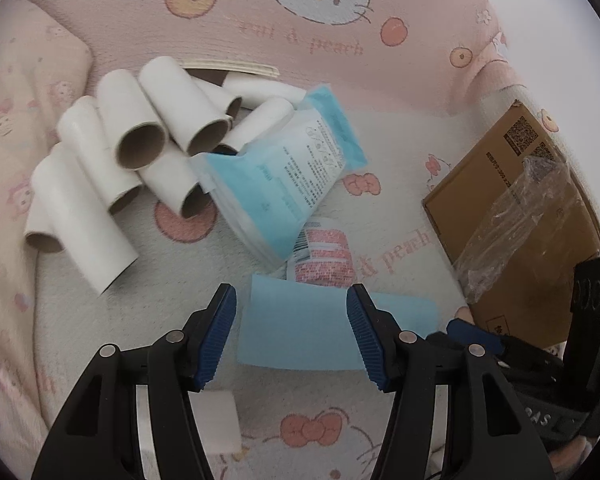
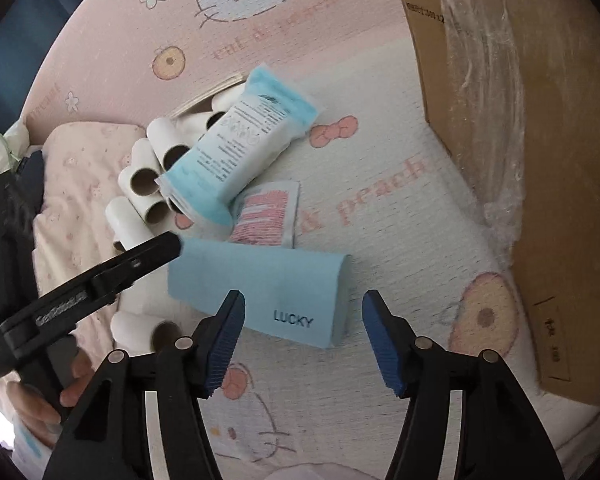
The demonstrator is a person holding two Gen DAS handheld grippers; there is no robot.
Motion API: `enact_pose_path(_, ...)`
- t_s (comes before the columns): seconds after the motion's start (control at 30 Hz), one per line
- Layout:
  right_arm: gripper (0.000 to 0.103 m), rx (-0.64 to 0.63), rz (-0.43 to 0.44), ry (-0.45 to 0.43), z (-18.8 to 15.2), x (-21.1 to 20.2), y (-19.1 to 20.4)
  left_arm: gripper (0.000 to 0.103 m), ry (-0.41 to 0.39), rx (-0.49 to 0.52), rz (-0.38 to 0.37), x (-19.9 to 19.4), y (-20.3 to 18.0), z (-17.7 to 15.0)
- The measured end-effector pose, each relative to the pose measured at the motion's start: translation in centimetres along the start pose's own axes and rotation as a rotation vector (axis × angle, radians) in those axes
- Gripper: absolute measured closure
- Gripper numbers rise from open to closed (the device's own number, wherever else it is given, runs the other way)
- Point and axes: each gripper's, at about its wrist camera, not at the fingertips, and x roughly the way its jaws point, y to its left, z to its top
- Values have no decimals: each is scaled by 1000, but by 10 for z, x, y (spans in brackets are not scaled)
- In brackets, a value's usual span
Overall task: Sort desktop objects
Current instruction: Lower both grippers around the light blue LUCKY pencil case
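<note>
A light blue case marked LUCKY (image 2: pixel 268 300) lies flat on the white Hello Kitty mat (image 2: pixel 380 184). In the left wrist view the case (image 1: pixel 300 328) lies between and below the fingers of my open left gripper (image 1: pixel 292 328). My right gripper (image 2: pixel 304 328) is open, just in front of the case's near edge. Behind the case lie a pink-printed sachet (image 1: pixel 322 258) and a blue-and-white soft packet (image 1: pixel 284 176) that leans on a pile of several white cardboard tubes (image 1: pixel 132 152). The left gripper also shows at the left of the right wrist view (image 2: pixel 100 272).
A brown cardboard box (image 1: pixel 528 216) with crumpled clear plastic on it stands at the right; it also fills the right of the right wrist view (image 2: pixel 520 140). A pink Hello Kitty cushion (image 1: pixel 300 12) bounds the back. A small white block (image 1: pixel 216 420) lies under the left gripper.
</note>
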Motion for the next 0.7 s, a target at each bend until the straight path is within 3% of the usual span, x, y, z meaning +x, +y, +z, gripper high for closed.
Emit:
enact_pose_path(0.13,44,-24,-44,9,-1,2,1,41,-8,-21,-8,-7,0,-5)
enact_pose_path(0.27,44,-62,-43,11,0,0,7,41,-19,3,28,-13,-3,-6)
enact_pose_path(0.43,44,-120,-35,22,5,0,16,41,-44,-40,-20,-24,-8,-17)
enact_pose_path(0.53,44,-174,-46,26,12,-2,24,42,-55,-42,3,-23,-13,-29)
enact_pose_path(0.57,44,-200,-47,24,16,-4,27,44,-52,-44,11,-22,-15,-32)
enact_pose_path(0.63,44,-225,-45,26,21,-5,31,60,-39,-58,12,-18,-15,-37)
enact_pose_path(0.7,85,-249,-46,-4,26,-9,35,73,-24,-85,4,-15,-13,-42)
